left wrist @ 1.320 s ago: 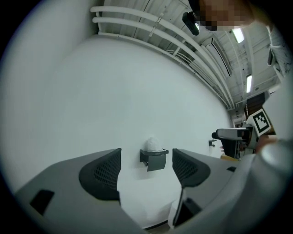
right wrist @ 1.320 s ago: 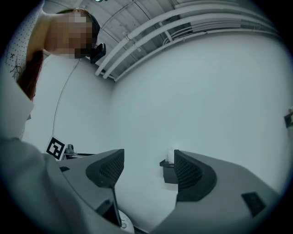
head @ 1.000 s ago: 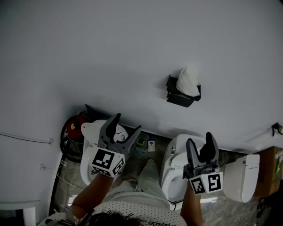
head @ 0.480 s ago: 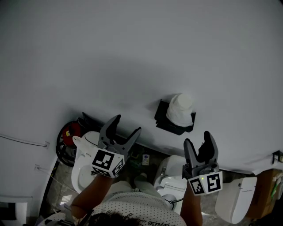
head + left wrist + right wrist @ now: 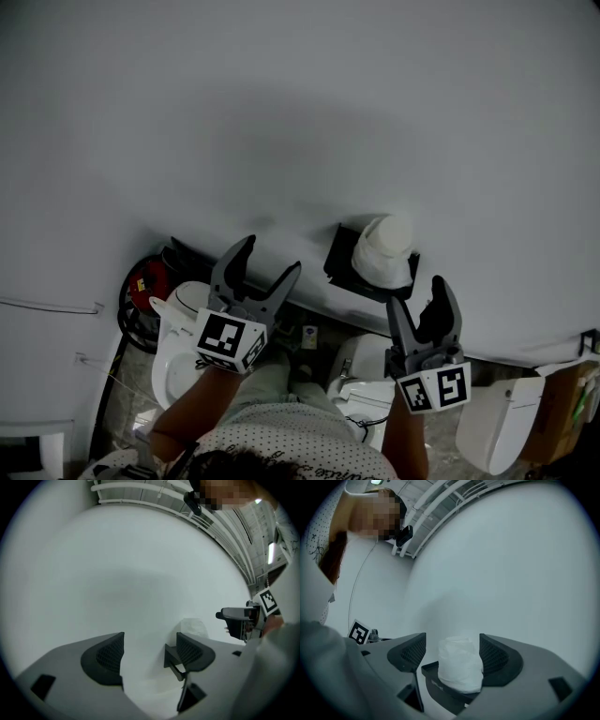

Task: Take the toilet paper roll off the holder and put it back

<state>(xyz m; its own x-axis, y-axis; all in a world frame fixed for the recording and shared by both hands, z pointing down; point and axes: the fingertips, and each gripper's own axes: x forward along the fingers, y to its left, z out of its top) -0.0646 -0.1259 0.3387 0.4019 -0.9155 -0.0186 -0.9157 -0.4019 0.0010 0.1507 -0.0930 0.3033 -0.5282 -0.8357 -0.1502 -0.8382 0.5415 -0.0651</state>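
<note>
Currently the toilet paper roll (image 5: 382,251) is seated on the black holder (image 5: 339,253), which is fixed to the plain white wall (image 5: 281,112). The roll looks to be stood on end, long axis upright (its outer layer is crumpled, so the outline is soft).

Key relation: the roll (image 5: 460,670) is lined up dead ahead of the right gripper (image 5: 416,294) and framed in the gap between its pads, but not reached. Clearance is seen on both sides. Right jaws are held wide and have just been opening a little further; nothing is gripped. An approach is judged to be in hand: a straight push forward is needed before closing across the roll's width.

The left gripper (image 5: 270,258) is held off to the left of the holder, jaws wide apart, only bare wall between them. From its view the roll (image 5: 194,626) is placed beyond its right pad, so the right hand is judged the nearer one.

Surroundings: light is dim, no other fixtures are seen near the holder, white toilets (image 5: 173,347) are lined up on the floor below, and a red object (image 5: 141,279) is seen by the left one (cannot be identified).
</note>
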